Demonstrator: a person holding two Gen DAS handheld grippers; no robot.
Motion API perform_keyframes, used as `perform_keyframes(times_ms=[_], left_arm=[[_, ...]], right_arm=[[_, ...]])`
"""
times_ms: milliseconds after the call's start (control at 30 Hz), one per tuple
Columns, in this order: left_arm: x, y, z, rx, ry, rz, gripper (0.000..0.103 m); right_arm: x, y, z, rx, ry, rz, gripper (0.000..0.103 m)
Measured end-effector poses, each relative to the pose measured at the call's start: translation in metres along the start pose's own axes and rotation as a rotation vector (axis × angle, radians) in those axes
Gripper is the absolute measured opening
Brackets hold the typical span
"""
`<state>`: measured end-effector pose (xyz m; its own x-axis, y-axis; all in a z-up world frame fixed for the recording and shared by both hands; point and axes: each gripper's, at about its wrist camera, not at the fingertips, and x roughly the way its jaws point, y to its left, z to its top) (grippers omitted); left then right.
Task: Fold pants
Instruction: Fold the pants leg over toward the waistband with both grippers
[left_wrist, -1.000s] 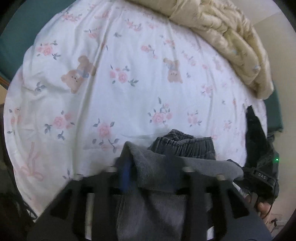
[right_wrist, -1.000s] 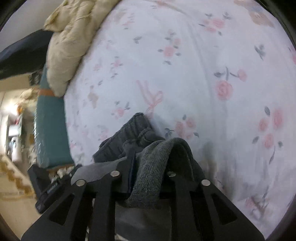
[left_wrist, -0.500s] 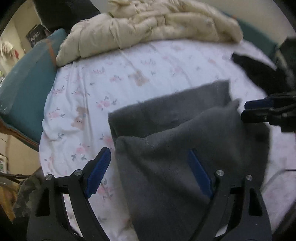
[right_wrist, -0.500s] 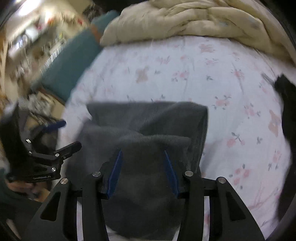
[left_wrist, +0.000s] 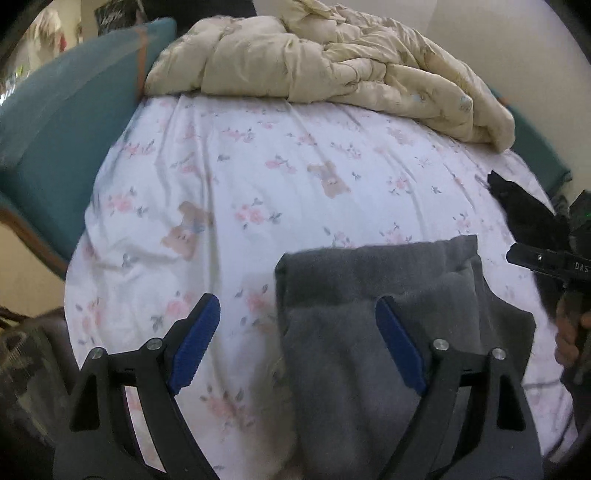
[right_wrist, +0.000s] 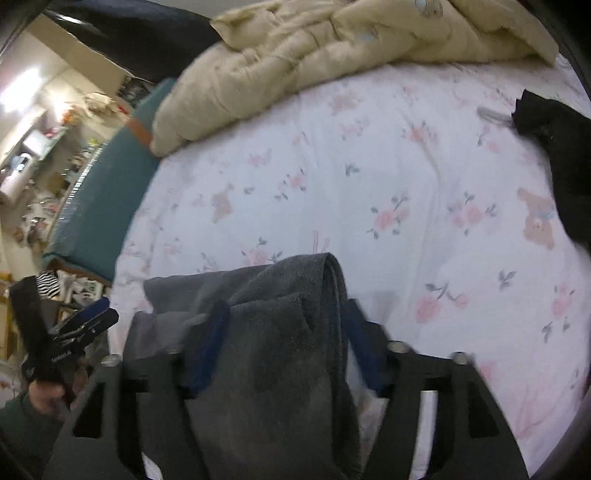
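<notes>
**Inspector:** Left gripper (left_wrist: 297, 341): jaws spread wide, holding nothing. It has just been opening; the pants' (left_wrist: 354, 332) left edge sits between the pads, untouched.

**Clerk:** And the right gripper (right_wrist: 286, 341)?

**Inspector:** Also just opening, blurred. Folded grey cloth lies between its jaws, unclamped. The pants rest on the floral sheet (left_wrist: 258, 177).
</notes>
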<state>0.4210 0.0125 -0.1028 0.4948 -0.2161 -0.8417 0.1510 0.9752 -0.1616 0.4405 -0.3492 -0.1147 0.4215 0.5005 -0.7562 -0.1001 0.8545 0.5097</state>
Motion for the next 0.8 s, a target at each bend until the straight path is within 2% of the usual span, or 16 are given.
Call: perform_keyframes(times_ms=[100, 167, 200, 233, 333, 367, 400, 433, 467, 533, 600, 667, 800], left_arm=[[0.012, 0.012, -0.011, -0.038, 0.020, 0.001, 0.080], [0.015, 0.009, -0.017, -0.043, 0.021, -0.045, 0.066], [0.017, 0.004, -0.020, -0.028, 0.025, -0.070, 0.054], [0.017, -0.003, -0.022, -0.007, 0.031, -0.081, 0.049], [0.022, -0.021, -0.024, 0.039, 0.047, -0.070, 0.049], [0.022, -0.025, -0.024, 0.054, 0.048, -0.061, 0.048], [0.022, -0.028, -0.024, 0.065, 0.044, -0.051, 0.030], [0.022, -0.029, -0.024, 0.068, 0.053, -0.025, 0.005], [0.022, -0.028, -0.023, 0.055, 0.065, -0.021, 0.004], [0.016, -0.022, -0.022, 0.015, 0.071, -0.040, 0.003], [0.005, -0.023, -0.022, 0.037, 0.055, -0.036, 0.002], [-0.012, -0.026, -0.022, 0.062, 0.023, -0.036, 0.002], [-0.052, -0.029, -0.016, 0.037, -0.100, -0.081, 0.001]], right_arm=[[0.013, -0.008, -0.002, 0.008, 0.047, -0.043, 0.069], [0.025, -0.008, -0.005, 0.002, 0.082, -0.042, 0.058], [0.031, -0.003, -0.008, -0.016, 0.102, -0.037, 0.054], [0.037, 0.001, -0.008, -0.036, 0.109, -0.036, 0.054], [0.047, 0.013, -0.014, -0.069, 0.112, -0.011, 0.052], [0.050, 0.015, -0.017, -0.075, 0.110, -0.023, 0.044], [0.053, 0.018, -0.019, -0.090, 0.107, -0.047, 0.019], [0.052, 0.022, -0.020, -0.106, 0.098, -0.074, 0.005], [0.048, 0.024, -0.022, -0.114, 0.079, -0.075, 0.001], [0.031, 0.029, -0.025, -0.132, 0.024, -0.062, 0.000], [0.010, 0.035, -0.029, -0.153, -0.025, -0.034, 0.000], [-0.009, 0.041, -0.033, -0.172, -0.059, -0.010, 0.000], [-0.042, 0.053, -0.032, -0.196, -0.126, 0.033, 0.000]])
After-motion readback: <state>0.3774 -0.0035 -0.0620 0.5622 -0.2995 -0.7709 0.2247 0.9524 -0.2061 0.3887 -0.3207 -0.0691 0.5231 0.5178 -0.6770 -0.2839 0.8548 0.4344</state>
